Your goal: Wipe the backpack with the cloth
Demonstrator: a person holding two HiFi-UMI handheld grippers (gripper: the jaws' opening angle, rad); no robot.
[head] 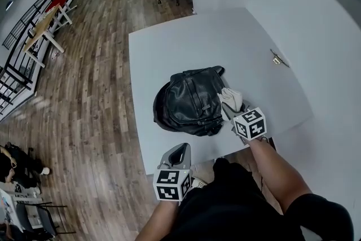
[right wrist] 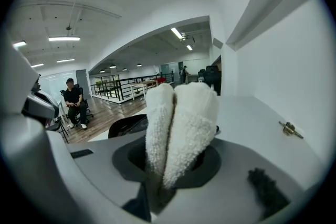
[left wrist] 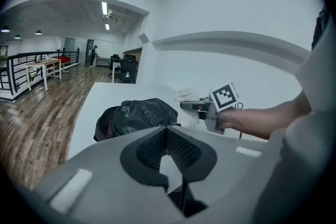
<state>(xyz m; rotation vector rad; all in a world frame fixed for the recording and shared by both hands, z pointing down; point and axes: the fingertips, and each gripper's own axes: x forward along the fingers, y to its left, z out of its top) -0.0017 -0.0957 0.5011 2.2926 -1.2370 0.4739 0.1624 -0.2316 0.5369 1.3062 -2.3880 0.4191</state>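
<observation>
A black leather backpack (head: pixel 189 101) lies flat on the white table (head: pixel 225 42). At its right edge, my right gripper (head: pixel 234 109) is shut on a folded white fluffy cloth (head: pixel 229 99), which touches or nearly touches the bag's side. In the right gripper view the cloth (right wrist: pixel 181 123) sticks up from the jaws and hides most of the backpack (right wrist: pixel 127 124). My left gripper (head: pixel 179 153) hovers at the table's front edge, below the bag, shut and holding nothing. The left gripper view shows the backpack (left wrist: pixel 136 115) ahead, with the right gripper (left wrist: pixel 202 106) and cloth (left wrist: pixel 186 95) to its right.
A small metal fitting (head: pixel 277 58) lies at the table's right, close to the white wall (head: pixel 316 14). Wooden floor (head: pixel 90 99) spreads to the left, with desks and chairs far off. A person (right wrist: pixel 73 99) sits on a chair in the distance.
</observation>
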